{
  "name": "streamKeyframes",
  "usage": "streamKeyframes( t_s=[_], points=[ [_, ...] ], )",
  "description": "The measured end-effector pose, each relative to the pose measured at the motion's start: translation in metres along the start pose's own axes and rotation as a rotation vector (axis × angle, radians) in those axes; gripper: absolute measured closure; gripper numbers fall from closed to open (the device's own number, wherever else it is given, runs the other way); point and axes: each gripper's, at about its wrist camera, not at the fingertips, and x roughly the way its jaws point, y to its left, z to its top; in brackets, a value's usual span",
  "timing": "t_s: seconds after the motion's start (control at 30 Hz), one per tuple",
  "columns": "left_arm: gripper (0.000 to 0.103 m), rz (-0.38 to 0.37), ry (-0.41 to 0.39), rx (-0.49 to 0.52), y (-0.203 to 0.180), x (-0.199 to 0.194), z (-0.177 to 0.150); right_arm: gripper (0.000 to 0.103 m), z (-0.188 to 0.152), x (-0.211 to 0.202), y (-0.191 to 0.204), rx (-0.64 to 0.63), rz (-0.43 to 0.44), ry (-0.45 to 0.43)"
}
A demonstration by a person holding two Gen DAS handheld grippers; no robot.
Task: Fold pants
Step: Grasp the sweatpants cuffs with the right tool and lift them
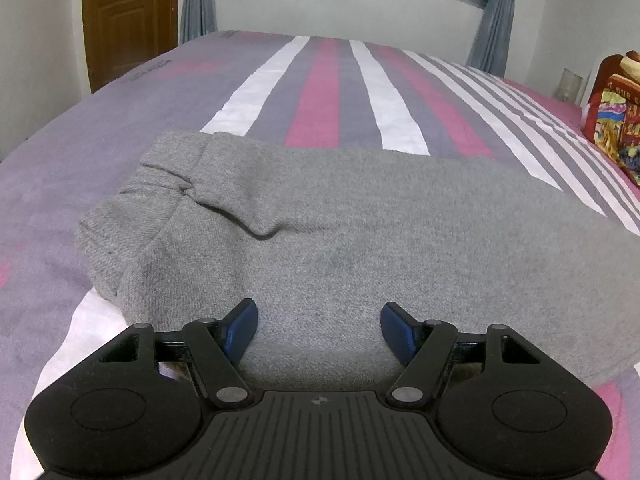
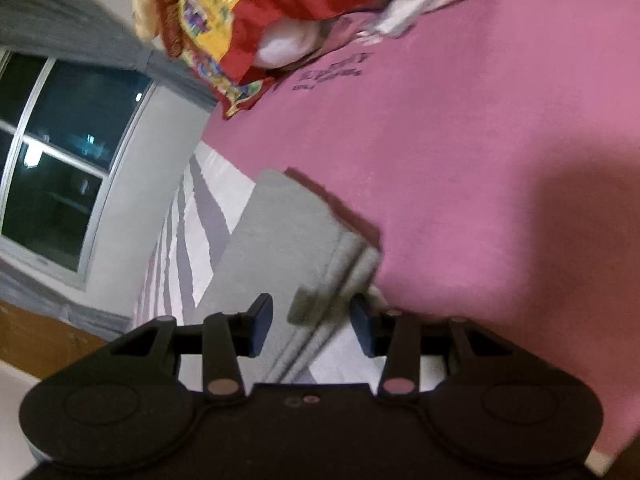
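Observation:
Grey knit pants (image 1: 320,232) lie folded in layers on the striped bed, with bunched cuffs at the left end. My left gripper (image 1: 319,326) is open and empty, its blue pads just above the near part of the pants. In the tilted, blurred right wrist view, my right gripper (image 2: 312,324) is open and empty over the layered edge of the grey pants (image 2: 288,240), where that edge meets the pink part of the sheet.
The bed sheet (image 1: 312,92) has purple, pink and white stripes; a pink area (image 2: 480,160) lies by the right gripper. A red and yellow patterned pillow (image 1: 616,120) sits at the right, also in the right wrist view (image 2: 248,12). A wooden door (image 1: 128,16) and a window (image 2: 60,160) stand beyond.

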Motion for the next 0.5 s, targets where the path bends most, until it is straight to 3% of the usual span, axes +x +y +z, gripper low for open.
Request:
streamKeyframes(
  t_s=[0.1, 0.13, 0.27, 0.5],
  points=[
    [0.033, -0.003, -0.003, -0.002, 0.001, 0.001, 0.0, 0.073, 0.003, 0.008, 0.017, -0.093, -0.062, -0.01],
    [0.033, -0.003, -0.006, -0.005, 0.001, 0.001, -0.001, 0.092, 0.003, 0.008, 0.019, -0.114, -0.067, -0.009],
    [0.033, 0.002, -0.005, -0.005, 0.001, 0.0, 0.001, 0.094, 0.005, 0.013, 0.006, -0.091, -0.052, 0.026],
    [0.033, 0.062, -0.046, -0.025, 0.02, -0.027, 0.007, 0.093, 0.008, 0.012, 0.017, -0.117, -0.081, 0.047]
  ],
)
